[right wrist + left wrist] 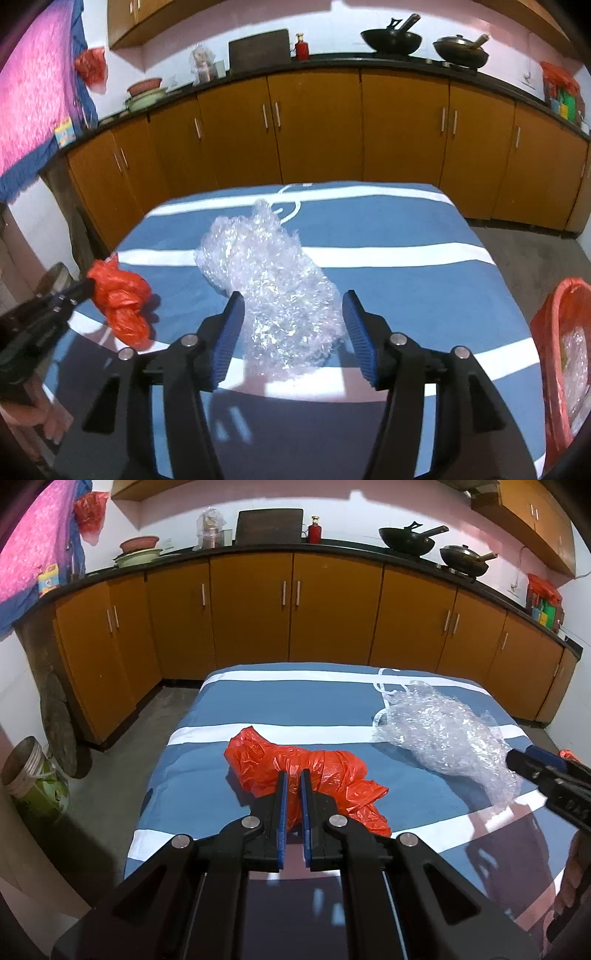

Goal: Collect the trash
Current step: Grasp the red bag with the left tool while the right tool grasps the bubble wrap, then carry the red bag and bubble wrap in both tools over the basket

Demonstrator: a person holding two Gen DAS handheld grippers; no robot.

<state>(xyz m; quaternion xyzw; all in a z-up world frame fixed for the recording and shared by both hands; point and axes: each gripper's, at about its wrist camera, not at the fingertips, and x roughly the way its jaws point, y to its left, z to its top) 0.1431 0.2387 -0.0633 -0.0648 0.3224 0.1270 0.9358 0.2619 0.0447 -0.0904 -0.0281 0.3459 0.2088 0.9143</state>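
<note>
We have the left tongs clamped on the red plastic bag, lifted just above the striped counter. Our right tongs stand apart around the bubble wrap, not pressing it. Both pieces, we judge, must yet go into the red-lined bin at right.

Bright overhead light, fisheye-bent edges, perhaps slightly soft
</note>
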